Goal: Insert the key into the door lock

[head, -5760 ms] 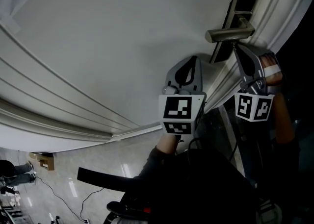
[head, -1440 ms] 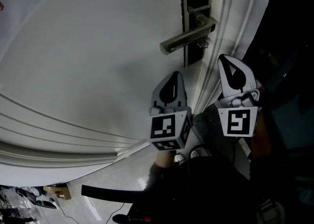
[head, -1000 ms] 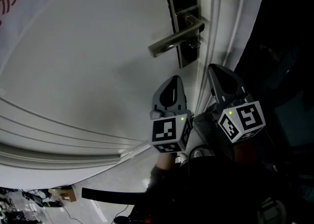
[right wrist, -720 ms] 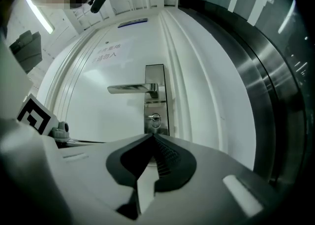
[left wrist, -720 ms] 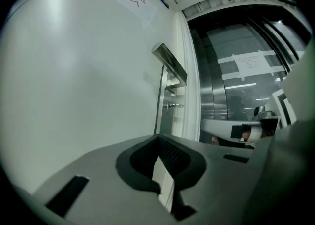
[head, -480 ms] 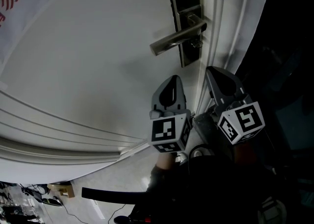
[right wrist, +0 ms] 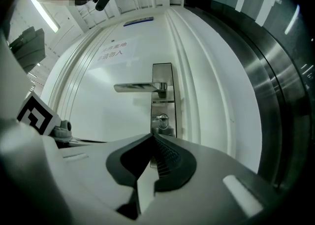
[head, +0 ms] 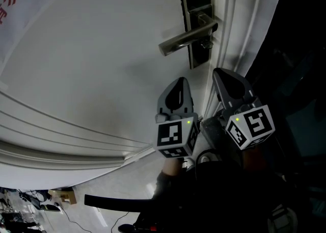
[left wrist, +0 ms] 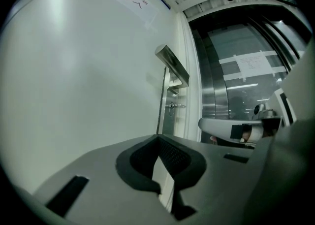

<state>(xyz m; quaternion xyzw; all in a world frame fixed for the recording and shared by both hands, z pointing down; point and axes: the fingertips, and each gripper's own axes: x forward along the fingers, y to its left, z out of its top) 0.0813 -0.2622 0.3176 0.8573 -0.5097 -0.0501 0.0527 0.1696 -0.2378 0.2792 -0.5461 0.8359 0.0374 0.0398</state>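
A white door (head: 102, 48) carries a dark lock plate (head: 196, 18) with a silver lever handle (head: 186, 38). A small key (head: 206, 45) sticks out of the lock just under the handle; in the right gripper view the key (right wrist: 162, 118) shows below the handle (right wrist: 140, 87). My left gripper (head: 178, 81) is shut and empty, below the handle. My right gripper (head: 224, 74) is also shut and empty, beside the door frame, a short way below the key. The left gripper view shows the handle (left wrist: 173, 63) and the key (left wrist: 176, 106) edge-on.
White door-frame mouldings (head: 239, 28) run beside the lock plate. Right of them is a dark glass and metal panel (right wrist: 275, 86). A paper notice (right wrist: 115, 50) is stuck on the door above the handle. A person's dark-clothed body (head: 219, 191) fills the lower part of the head view.
5.8 s ago my right gripper was up at the lock under the handle; it has since drawn back down and away. Over the last second both grippers have hardly moved.
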